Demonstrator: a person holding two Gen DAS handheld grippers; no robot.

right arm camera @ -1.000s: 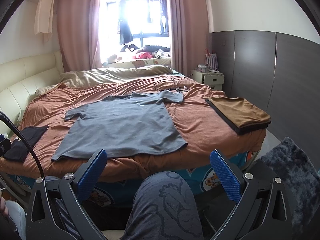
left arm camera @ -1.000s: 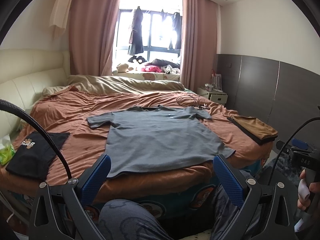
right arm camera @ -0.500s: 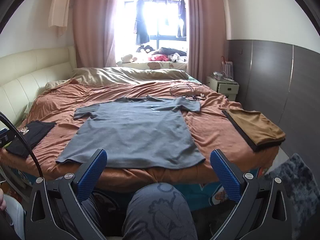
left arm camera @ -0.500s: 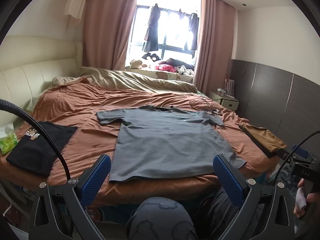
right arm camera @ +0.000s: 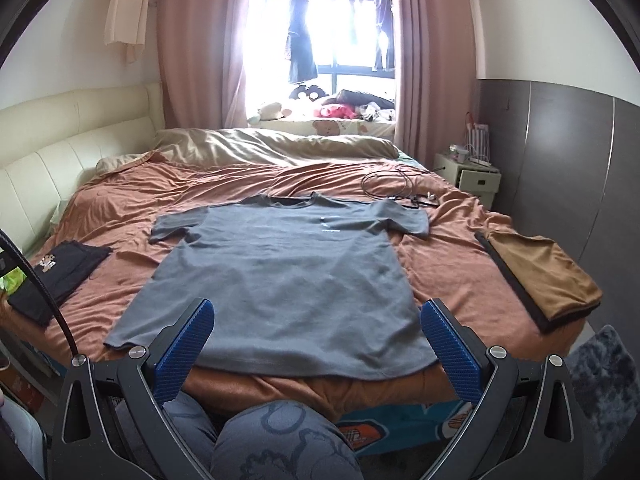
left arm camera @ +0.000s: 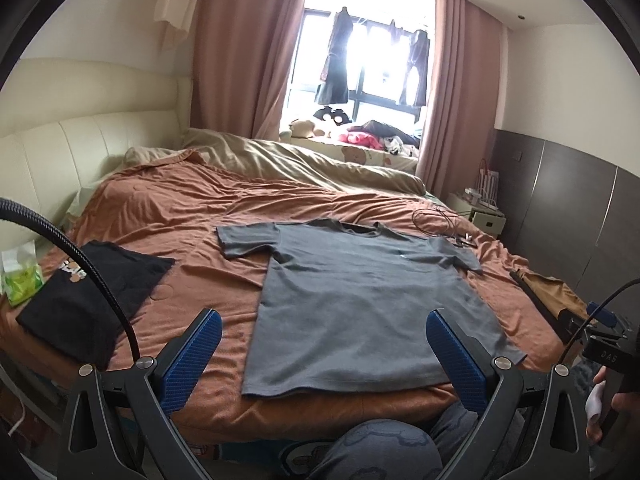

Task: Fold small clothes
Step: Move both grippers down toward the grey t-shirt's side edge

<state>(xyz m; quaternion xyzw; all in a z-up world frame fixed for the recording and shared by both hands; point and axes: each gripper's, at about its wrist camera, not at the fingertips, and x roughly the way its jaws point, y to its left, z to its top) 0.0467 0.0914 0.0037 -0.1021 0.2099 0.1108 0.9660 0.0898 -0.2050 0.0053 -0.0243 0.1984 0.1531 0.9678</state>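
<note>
- The left gripper point(left arm camera: 324, 344) is spreading its blue-padded fingers point(left arm camera: 192, 356) wide, gripping nothing.
- The right gripper point(right arm camera: 318, 338) is likewise gaping, its pads point(right arm camera: 450, 344) closing on nothing.
- A hand point(left arm camera: 616, 396) is clasping the right gripper's handle at the left view's edge.
- The person's knee point(right arm camera: 280, 440) is showing below both grippers.

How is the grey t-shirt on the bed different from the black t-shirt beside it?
The grey t-shirt lies spread flat, sleeves out, mid-bed; the black t-shirt is folded into a compact block near the bed's left edge. The grey one is almost plain; the black one shows a small cartoon print. Both rest on the rust-orange bedspread, untouched by either gripper.
</note>
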